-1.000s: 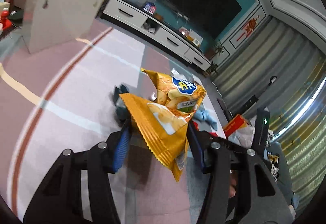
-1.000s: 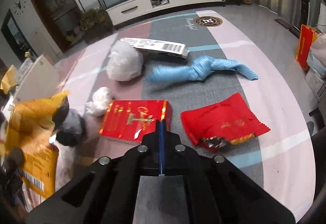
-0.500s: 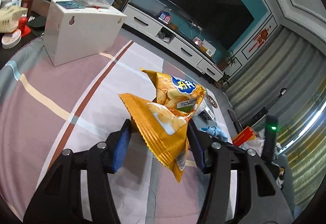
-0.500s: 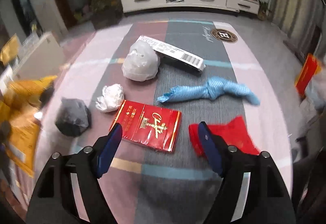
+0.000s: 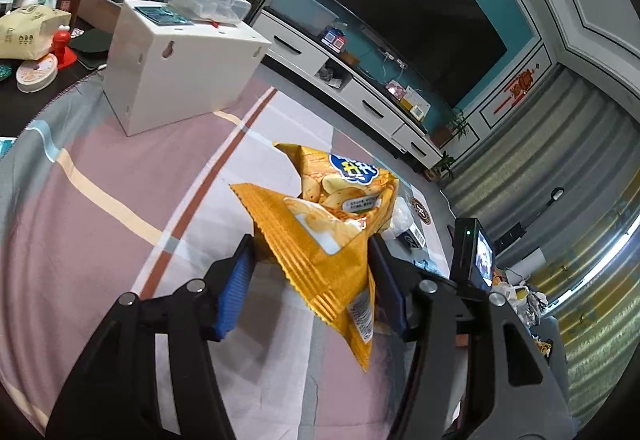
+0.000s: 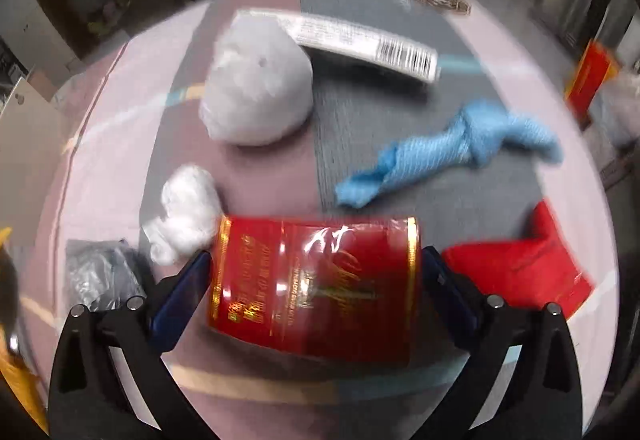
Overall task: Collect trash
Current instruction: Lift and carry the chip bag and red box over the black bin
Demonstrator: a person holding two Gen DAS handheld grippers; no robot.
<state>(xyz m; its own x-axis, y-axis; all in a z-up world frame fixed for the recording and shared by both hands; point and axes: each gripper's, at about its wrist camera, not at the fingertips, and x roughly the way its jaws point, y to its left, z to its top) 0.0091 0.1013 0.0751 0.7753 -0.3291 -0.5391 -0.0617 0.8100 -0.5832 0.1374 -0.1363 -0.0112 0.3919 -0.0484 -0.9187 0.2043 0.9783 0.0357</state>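
Observation:
An orange chip bag (image 5: 328, 240) hangs above the striped tablecloth (image 5: 100, 208), caught between the blue pads of my left gripper (image 5: 310, 244); its jaws are opening slightly but still bear on the bag. My right gripper (image 6: 316, 254) points steeply down, jaws opening wide. A red pack (image 6: 316, 288) lies flat between them, and the pads do not press it. Around it lie a small white crumpled wad (image 6: 188, 208), a grey-black bag (image 6: 96, 276), a red wrapper (image 6: 516, 272), a knotted blue bag (image 6: 448, 148), a big white bag lump (image 6: 256, 88) and a barcoded white box (image 6: 368, 44).
A white box (image 5: 176, 68) with a clear plastic case on top stands on the table's far left. Past it are jars and packets (image 5: 32, 36). A red bag (image 6: 588, 76) stands on the floor off the table's right edge. A TV cabinet (image 5: 360, 100) lines the far wall.
My right gripper went from shut to wide open and came down and forward over the red pack. The left gripper carried the chip bag sideways, bringing the white box into fuller view.

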